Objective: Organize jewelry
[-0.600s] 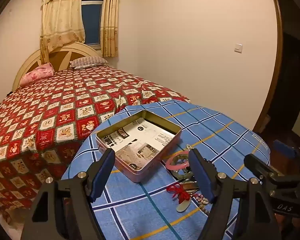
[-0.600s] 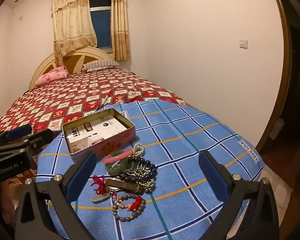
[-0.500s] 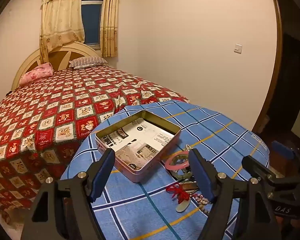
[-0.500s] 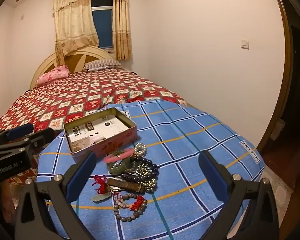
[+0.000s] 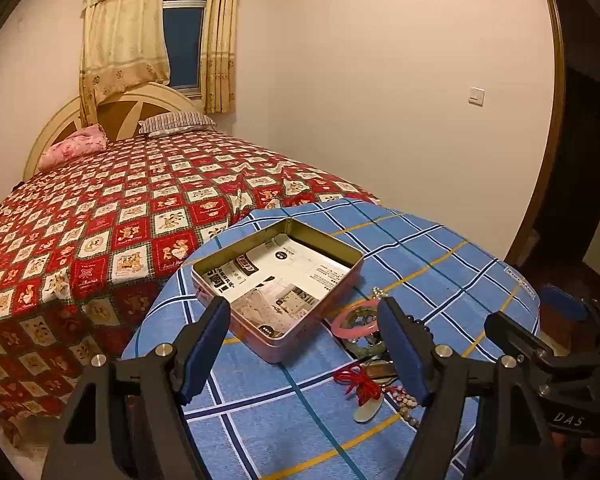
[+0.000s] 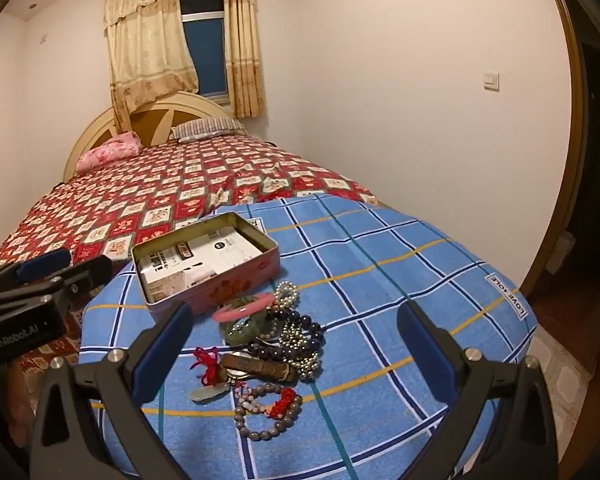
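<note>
Left tongs and right tongs both hover above the tabletop with their blue-padded jaws spread wide apart and nothing between them. The open pink tin, lined with printed paper, rests on the blue plaid cloth at the side nearest the bed. The jewelry lies in a loose pile just beside the tin: a pink bangle leaning against a green bangle, dark bead strands, a red knotted cord and a grey bead bracelet nearest the right tongs.
</note>
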